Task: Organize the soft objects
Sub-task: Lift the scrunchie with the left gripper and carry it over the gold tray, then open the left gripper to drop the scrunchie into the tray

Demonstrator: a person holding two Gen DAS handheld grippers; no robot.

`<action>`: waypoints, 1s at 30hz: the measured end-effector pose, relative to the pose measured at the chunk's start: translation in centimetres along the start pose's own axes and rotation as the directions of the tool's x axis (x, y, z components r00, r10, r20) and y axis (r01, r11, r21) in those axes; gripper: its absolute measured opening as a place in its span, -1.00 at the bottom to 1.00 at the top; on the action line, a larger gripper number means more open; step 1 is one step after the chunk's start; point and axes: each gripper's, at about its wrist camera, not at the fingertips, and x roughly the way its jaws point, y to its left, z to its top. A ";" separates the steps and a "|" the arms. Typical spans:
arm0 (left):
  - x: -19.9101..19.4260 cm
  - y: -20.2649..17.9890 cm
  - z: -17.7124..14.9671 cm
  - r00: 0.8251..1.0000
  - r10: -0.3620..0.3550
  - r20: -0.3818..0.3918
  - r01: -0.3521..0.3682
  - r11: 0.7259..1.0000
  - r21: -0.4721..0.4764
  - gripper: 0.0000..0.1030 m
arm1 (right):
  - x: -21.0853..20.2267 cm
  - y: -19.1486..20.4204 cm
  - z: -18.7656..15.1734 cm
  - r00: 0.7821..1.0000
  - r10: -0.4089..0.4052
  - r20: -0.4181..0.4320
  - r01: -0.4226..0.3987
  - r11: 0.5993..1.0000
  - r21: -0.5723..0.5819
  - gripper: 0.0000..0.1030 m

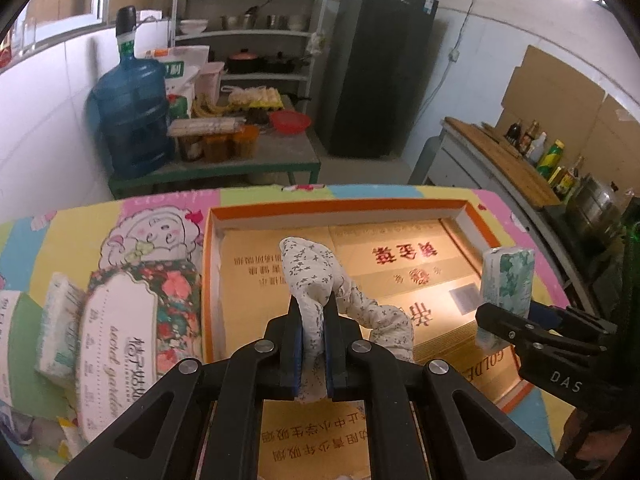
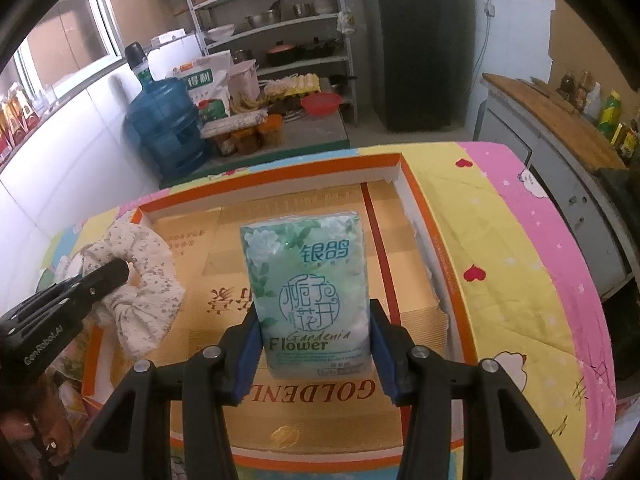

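Note:
A shallow orange-rimmed box (image 1: 340, 205) (image 2: 420, 216) with a gold printed floor lies on a colourful quilt. My left gripper (image 1: 313, 312) is shut on a white floral scrunchie (image 1: 316, 276), which hangs over the box's left half; the right wrist view shows the scrunchie (image 2: 148, 296) too. My right gripper (image 2: 314, 316) is shut on a green tissue pack (image 2: 308, 292), held upright above the box's middle. In the left wrist view that tissue pack (image 1: 506, 280) stands at the right, with the right gripper (image 1: 516, 326) below it.
More tissue packs (image 1: 60, 320) and a floral pouch (image 1: 124, 336) lie on the quilt (image 2: 520, 264) left of the box. Beyond stand a low table with a blue water jug (image 1: 132, 120), shelves, a dark fridge (image 1: 380, 68) and a counter with bottles (image 1: 552, 152).

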 end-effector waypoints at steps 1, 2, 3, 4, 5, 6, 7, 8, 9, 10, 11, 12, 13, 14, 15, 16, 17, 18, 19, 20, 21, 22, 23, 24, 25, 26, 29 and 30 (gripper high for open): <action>0.2 0.0 -0.1 1.000 0.002 -0.005 -0.002 1.000 -0.001 -0.85 | 0.2 -0.1 0.0 1.000 -0.001 -0.005 0.001 1.000 0.000 -0.02; 0.6 0.0 -0.2 1.000 0.002 -0.013 -0.003 1.000 -0.003 -0.82 | 0.4 -0.2 -0.1 1.000 -0.001 -0.008 0.001 1.000 0.000 -0.02; 0.9 0.1 -0.3 1.000 -0.003 -0.020 0.002 1.000 -0.005 -0.80 | 0.5 -0.2 -0.1 1.000 -0.002 -0.012 0.002 1.000 0.000 -0.02; 1.2 0.1 -0.3 0.999 -0.020 -0.029 0.020 1.000 -0.013 -0.75 | 0.7 -0.2 -0.2 1.000 -0.003 -0.015 0.003 1.000 0.000 -0.02; 1.4 0.2 -0.4 0.999 -0.032 -0.035 0.032 0.999 -0.018 -0.57 | 0.8 -0.2 -0.1 1.000 -0.002 -0.018 0.002 1.000 0.001 -0.01; 1.7 0.2 -0.5 0.998 -0.046 -0.042 0.045 0.999 -0.025 -0.45 | 1.0 -0.2 -0.1 1.000 -0.005 -0.020 0.005 1.000 0.002 0.00; 1.9 0.3 -0.6 0.998 -0.053 -0.045 0.052 0.998 -0.027 -0.13 | 1.2 -0.1 0.0 1.000 -0.009 -0.020 0.009 1.000 0.002 0.06; 1.9 0.2 -0.6 0.998 -0.055 -0.042 0.054 0.998 -0.024 0.12 | 1.2 -0.3 -0.1 1.000 -0.011 -0.018 0.011 1.000 0.003 0.17; 1.8 0.0 -0.6 0.998 -0.059 -0.031 0.059 0.998 -0.014 0.18 | 1.3 -0.4 -0.2 1.000 -0.011 -0.014 0.011 1.000 0.006 0.24; 1.6 -0.3 -0.6 0.999 -0.051 -0.020 0.051 0.999 -0.001 0.35 | 1.3 -0.5 -0.2 1.000 -0.010 -0.011 0.011 1.000 0.009 0.41; 1.5 -0.4 -0.6 0.999 -0.043 -0.012 0.043 0.999 0.006 0.46 | 1.2 -0.5 -0.2 1.000 -0.009 -0.004 0.009 1.000 0.015 0.46; 1.2 -0.5 -0.5 0.999 -0.041 -0.003 0.041 0.999 0.008 0.46 | 1.2 -0.6 -0.2 1.000 -0.007 0.001 0.007 1.000 0.020 0.46; 1.1 -0.6 -0.5 0.999 -0.043 0.000 0.043 0.999 0.007 0.45 | 1.1 -0.8 -0.2 1.000 -0.005 0.005 0.005 1.000 0.024 0.46; 0.9 -0.6 -0.4 0.999 -0.045 0.000 0.045 0.999 0.004 0.45 | 1.0 -0.8 -0.1 1.000 -0.005 0.011 0.004 1.000 0.029 0.46; 0.8 -0.6 -0.3 0.999 -0.046 0.002 0.046 0.999 0.003 0.46 | 0.9 -0.8 0.0 1.000 -0.004 0.014 0.003 0.999 0.032 0.46; 0.5 -0.7 -0.2 0.999 -0.046 0.009 0.046 0.999 0.003 0.45 | 0.7 -0.8 -0.1 1.000 -0.003 0.016 0.003 0.999 0.033 0.46; 0.2 -0.7 -0.1 0.999 -0.045 0.015 0.045 0.999 0.006 0.45 | 0.6 -0.8 0.0 1.000 -0.003 0.019 0.002 0.999 0.036 0.46; -0.1 -0.8 0.0 0.999 -0.044 0.022 0.044 0.999 0.010 0.45 | 0.4 -0.8 0.0 1.000 -0.003 0.021 0.002 0.999 0.039 0.46; -0.4 -0.8 0.0 0.999 -0.043 0.030 0.043 0.999 0.016 0.45 | 0.3 -0.9 -0.2 1.000 -0.002 0.023 0.001 0.999 0.041 0.46; -0.7 -0.9 0.1 0.998 -0.041 0.036 0.040 0.999 0.020 0.45 | 0.1 -0.8 -0.2 1.000 -0.003 0.025 0.001 0.999 0.045 0.46; -1.1 -1.0 0.2 0.998 -0.036 0.047 0.034 0.999 0.027 0.45 | 0.0 -0.9 -0.2 1.000 -0.004 0.028 0.002 0.999 0.048 0.46; -1.4 -1.0 0.2 0.998 -0.033 0.053 0.032 0.999 0.031 0.45 | -0.2 -0.9 -0.3 0.999 -0.004 0.032 0.002 0.999 0.052 0.46; -1.8 -1.0 0.2 0.998 -0.031 0.059 0.029 0.999 0.036 0.45 | -0.5 -0.9 -0.4 0.999 -0.006 0.038 0.004 0.999 0.054 0.46; -2.1 -1.0 0.2 0.997 -0.030 0.064 0.027 0.999 0.039 0.45 | -0.7 -0.8 -0.4 0.999 -0.006 0.042 0.004 0.998 0.056 0.46; -2.5 -1.0 0.2 0.997 -0.029 0.072 0.026 0.999 0.045 0.45 | -0.9 -0.7 -0.5 0.999 -0.007 0.046 0.004 0.998 0.057 0.46; -2.8 -1.0 0.2 0.997 -0.030 0.074 0.027 0.999 0.047 0.45 | -1.2 -0.6 -0.6 0.999 -0.007 0.050 0.004 0.998 0.059 0.46; -3.8 -0.7 0.0 0.996 -0.033 0.080 0.029 0.998 0.050 0.45 | -2.1 -0.2 -1.0 0.998 -0.009 0.060 0.005 0.998 0.065 0.46; -4.2 -0.6 -0.1 0.996 -0.031 0.083 0.027 0.998 0.051 0.45 | -2.4 -0.1 -1.1 0.998 -0.011 0.063 0.006 0.998 0.066 0.46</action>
